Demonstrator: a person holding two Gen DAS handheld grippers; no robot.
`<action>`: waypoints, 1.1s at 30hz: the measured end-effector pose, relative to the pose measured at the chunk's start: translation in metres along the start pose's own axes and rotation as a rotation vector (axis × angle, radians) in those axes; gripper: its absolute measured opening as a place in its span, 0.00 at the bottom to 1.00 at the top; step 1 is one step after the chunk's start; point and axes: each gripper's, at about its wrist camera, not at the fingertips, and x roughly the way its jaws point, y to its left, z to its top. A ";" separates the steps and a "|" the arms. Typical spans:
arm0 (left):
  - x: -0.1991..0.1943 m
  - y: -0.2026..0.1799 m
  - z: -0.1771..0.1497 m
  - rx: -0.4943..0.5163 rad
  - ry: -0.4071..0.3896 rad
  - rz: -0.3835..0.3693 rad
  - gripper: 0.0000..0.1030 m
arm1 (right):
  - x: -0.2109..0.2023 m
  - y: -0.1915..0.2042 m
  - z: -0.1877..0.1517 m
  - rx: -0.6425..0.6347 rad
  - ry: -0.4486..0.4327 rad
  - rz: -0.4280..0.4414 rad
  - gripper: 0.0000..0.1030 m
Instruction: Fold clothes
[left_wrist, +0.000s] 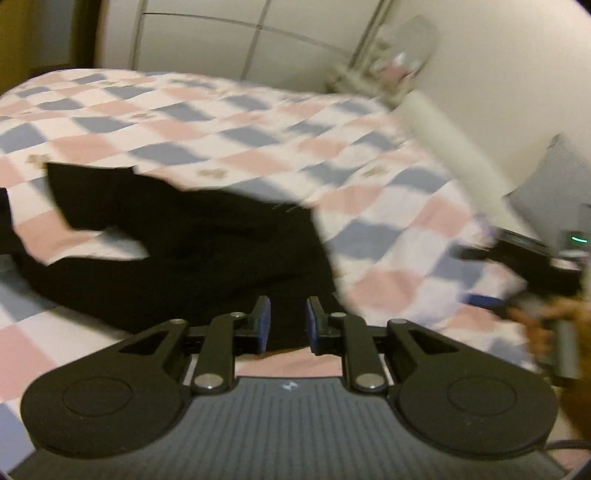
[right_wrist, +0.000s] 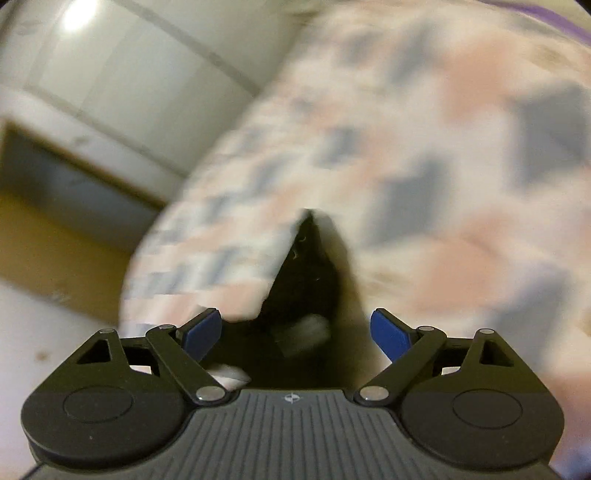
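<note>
A: On the bed (left_wrist: 229, 122), under its pink, blue and white checked cover, we see the black garment (left_wrist: 207, 258) spread out crumpled, one flap of it reaching toward the upper left. Only the left wrist view gives us that layout.

B: Agreed. There the left tool (left_wrist: 288, 325) hovers at the garment's near edge, its blue pads (left_wrist: 263, 321) a narrow gap apart with nothing between them. We also catch the right tool (left_wrist: 491, 254) at the far right of that view, blurred, a hand (left_wrist: 546, 325) gripping its handle.

A: From the right wrist view we get far less: heavy blur, and just a dark wedge of the black garment (right_wrist: 306, 280) showing against the checked cover.

B: But it does show the right tool (right_wrist: 297, 328) spread wide, holding nothing. A white patch sits on the dark cloth just ahead of it; we cannot tell what it is.

A: Any writing?

B: Only a small pale emblem on each tool's ribbed body, too small for us to read.
</note>
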 end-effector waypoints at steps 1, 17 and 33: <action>0.010 0.008 -0.003 -0.010 0.007 0.040 0.16 | -0.003 -0.014 -0.007 0.022 0.007 -0.020 0.88; 0.097 0.227 -0.028 -0.342 0.128 0.310 0.43 | 0.093 -0.072 -0.094 0.228 0.195 -0.038 0.88; 0.127 0.463 -0.022 -0.827 0.042 0.402 0.72 | 0.174 -0.083 -0.122 0.439 0.015 -0.193 0.86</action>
